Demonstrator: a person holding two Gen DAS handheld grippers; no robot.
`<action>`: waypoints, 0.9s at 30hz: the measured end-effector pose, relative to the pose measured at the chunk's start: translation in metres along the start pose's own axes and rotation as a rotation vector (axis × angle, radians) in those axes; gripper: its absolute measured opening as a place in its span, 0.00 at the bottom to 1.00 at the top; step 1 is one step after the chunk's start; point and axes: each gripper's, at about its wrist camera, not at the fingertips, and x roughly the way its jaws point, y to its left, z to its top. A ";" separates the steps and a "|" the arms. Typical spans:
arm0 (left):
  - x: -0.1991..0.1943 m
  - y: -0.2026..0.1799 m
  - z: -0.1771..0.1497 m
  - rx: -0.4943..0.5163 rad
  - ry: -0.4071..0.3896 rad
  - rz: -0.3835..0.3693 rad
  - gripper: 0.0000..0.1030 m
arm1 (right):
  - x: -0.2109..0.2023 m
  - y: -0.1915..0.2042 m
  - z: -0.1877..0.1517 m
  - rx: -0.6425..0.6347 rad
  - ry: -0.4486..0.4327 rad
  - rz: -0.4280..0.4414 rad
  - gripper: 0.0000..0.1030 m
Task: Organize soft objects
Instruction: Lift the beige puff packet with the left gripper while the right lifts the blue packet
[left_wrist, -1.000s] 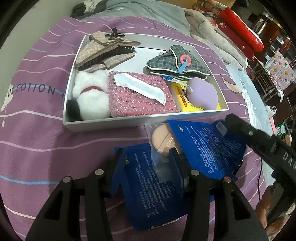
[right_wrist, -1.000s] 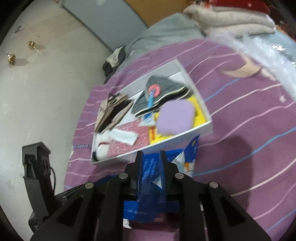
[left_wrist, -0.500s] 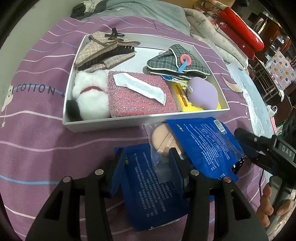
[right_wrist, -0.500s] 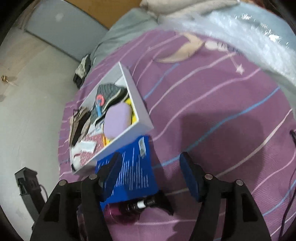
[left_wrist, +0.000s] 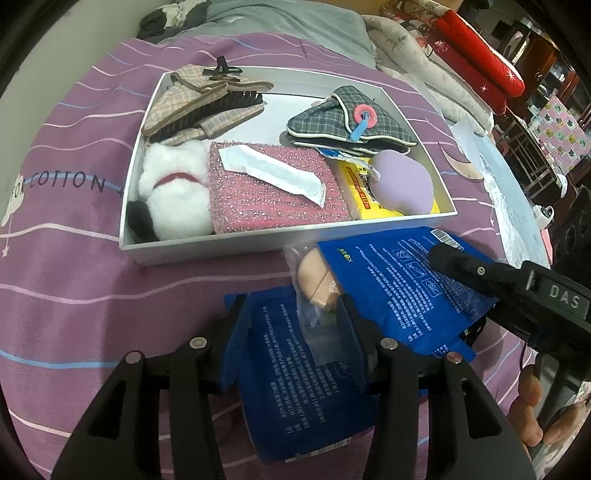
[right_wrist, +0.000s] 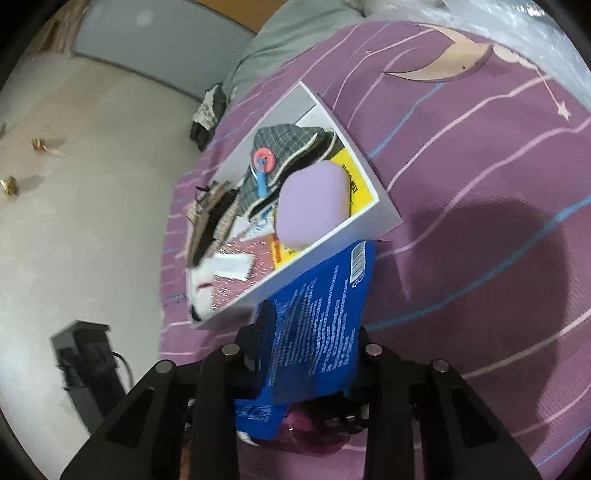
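Packets come first: you have two blue ones, both flat and shiny with tiny white print, and both lie on the purple striped bedspread (left_wrist: 74, 277) just in front of the white box (left_wrist: 258, 243). The near blue packet (left_wrist: 295, 387) lies under your left gripper (left_wrist: 291, 314). Its jaws stand about half apart, one on each side of the packet's top end, and you cannot tell if the pads press on it or only sit beside it. The far blue packet (left_wrist: 391, 280) has a bar code at its corner and touches the box wall. Your right gripper (right_wrist: 313, 326) has just been closing, with this packet between its jaws, and now it pinches the packet so the packet bends and wrinkles. One clear bag (left_wrist: 314, 321) lies between the two packets, and it has one peach puff (left_wrist: 316, 280) inside. The box holds seven soft things: one tan plaid piece (left_wrist: 177, 99), one grey plaid piece (left_wrist: 321, 122) with a pink button, one white fluffy toy (left_wrist: 173, 195), one pink sparkly pad (left_wrist: 266, 199), one white wrapper (left_wrist: 273, 173) on top of that pad, one yellow pack (left_wrist: 364, 203) and one lilac puff (left_wrist: 402, 184) resting on the yellow pack. One hand (left_wrist: 532, 413) shows at the right edge of the left view, behind the right gripper.
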 end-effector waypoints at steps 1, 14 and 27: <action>0.000 0.000 0.000 -0.001 -0.001 -0.003 0.48 | -0.002 -0.003 0.000 0.016 -0.013 0.001 0.14; 0.001 0.006 0.010 -0.083 -0.009 -0.155 0.65 | -0.042 -0.011 0.008 0.007 -0.134 -0.005 0.04; 0.042 -0.034 0.031 0.044 0.109 -0.025 0.72 | -0.061 -0.027 0.011 0.022 -0.171 -0.028 0.04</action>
